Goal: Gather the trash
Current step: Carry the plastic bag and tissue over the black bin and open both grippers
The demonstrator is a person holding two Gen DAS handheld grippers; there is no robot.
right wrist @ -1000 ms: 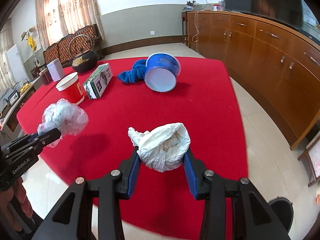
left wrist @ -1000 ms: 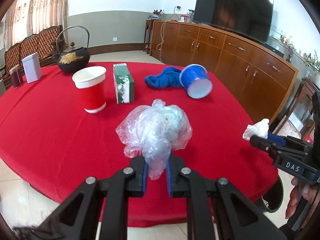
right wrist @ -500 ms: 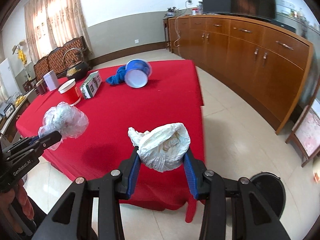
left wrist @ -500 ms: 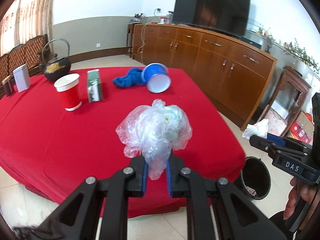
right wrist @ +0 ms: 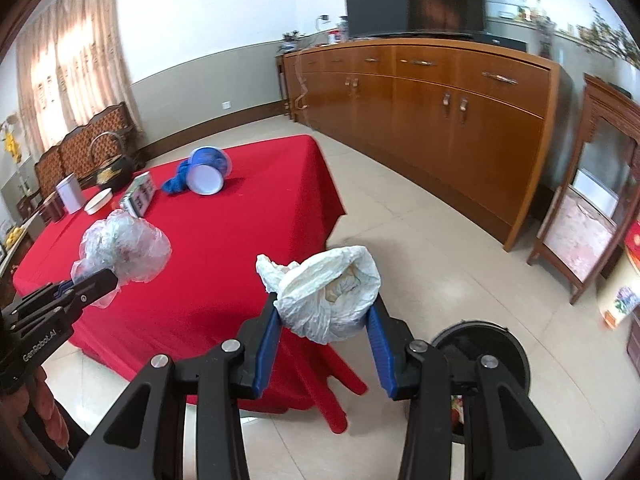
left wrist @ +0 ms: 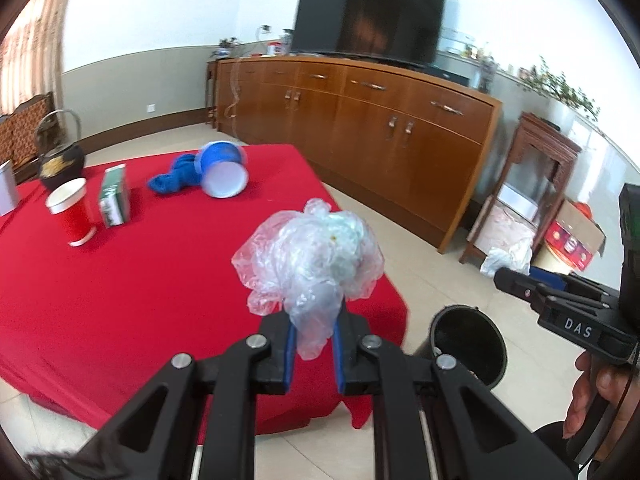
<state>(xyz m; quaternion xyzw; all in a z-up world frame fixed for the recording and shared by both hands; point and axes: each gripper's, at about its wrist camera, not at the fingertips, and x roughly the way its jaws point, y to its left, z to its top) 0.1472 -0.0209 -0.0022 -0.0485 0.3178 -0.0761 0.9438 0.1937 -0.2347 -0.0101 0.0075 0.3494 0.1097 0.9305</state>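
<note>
Above the smooth red tablecloth (left wrist: 120,280), each tool pinches crinkled plastic.

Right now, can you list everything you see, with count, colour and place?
clear bag: 1, clear, in left tool
white bag: 1, white, in right tool
bin: 1, black, floor by table corner
tablecloth: 1, red, over table
tub: 1, blue, tipped over on table
cloth: 1, blue, behind tub
cup: 1, red, table, left
box: 1, green-white, beside cup
kettle: 1, black, far left
sideboard: 1, brown, by wall
TV: 1, black, on sideboard
left tool: 1, black-blue, shut
right tool: 1, black-blue, shut
</note>
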